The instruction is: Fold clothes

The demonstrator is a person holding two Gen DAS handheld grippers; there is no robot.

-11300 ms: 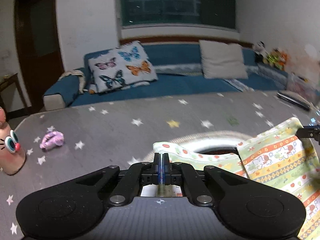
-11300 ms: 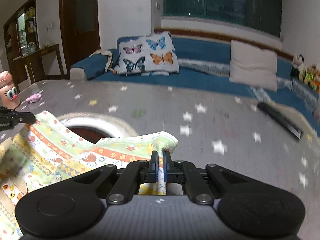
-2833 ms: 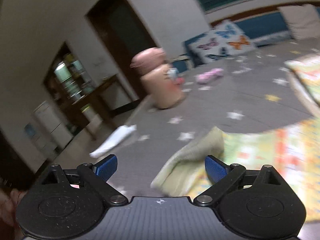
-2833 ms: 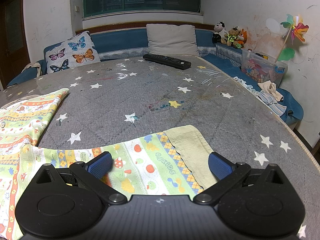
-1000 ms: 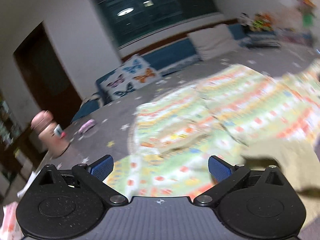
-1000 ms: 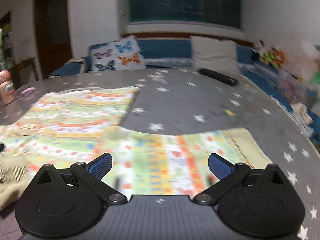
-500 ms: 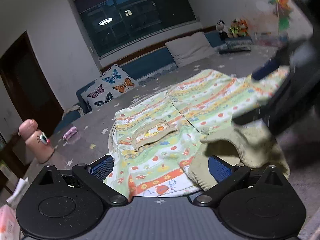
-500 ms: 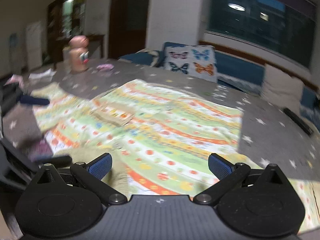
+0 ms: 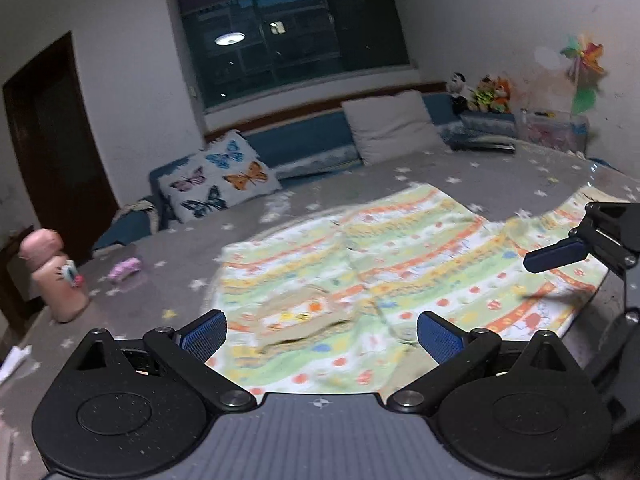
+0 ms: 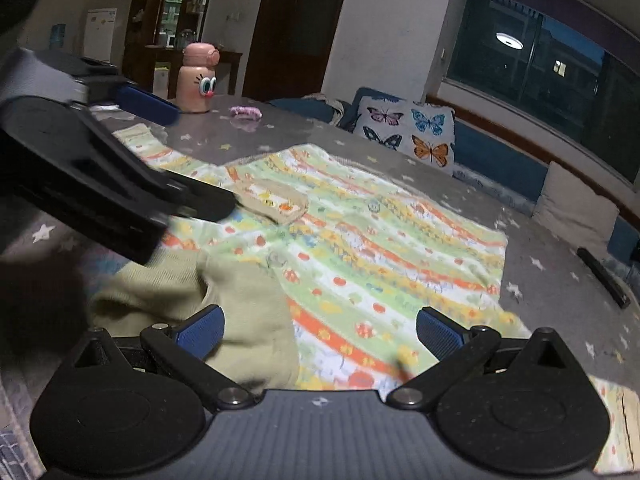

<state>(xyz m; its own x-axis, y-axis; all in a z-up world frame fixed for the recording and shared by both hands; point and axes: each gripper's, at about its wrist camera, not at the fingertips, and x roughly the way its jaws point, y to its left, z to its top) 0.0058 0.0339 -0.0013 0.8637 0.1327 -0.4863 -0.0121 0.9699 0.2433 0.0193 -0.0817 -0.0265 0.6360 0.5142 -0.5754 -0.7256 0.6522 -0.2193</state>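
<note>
the shirt (image 9: 360, 264) lies spread on the grey counter (image 9: 500, 172), one sleeve cuff (image 10: 240, 312) turned in; most folding looks undone. left gripper (image 9: 320, 330) and right gripper (image 10: 320, 330) hover wide, empty.

Dark window (image 9: 294, 54), blue sofa (image 9: 304, 146), seemingly white walls (image 9: 132, 64).

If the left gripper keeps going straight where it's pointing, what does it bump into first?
Probably the patterned shirt spread on the star-print table. The left gripper is open and aims over its pocket; depth is hard to judge.
</note>
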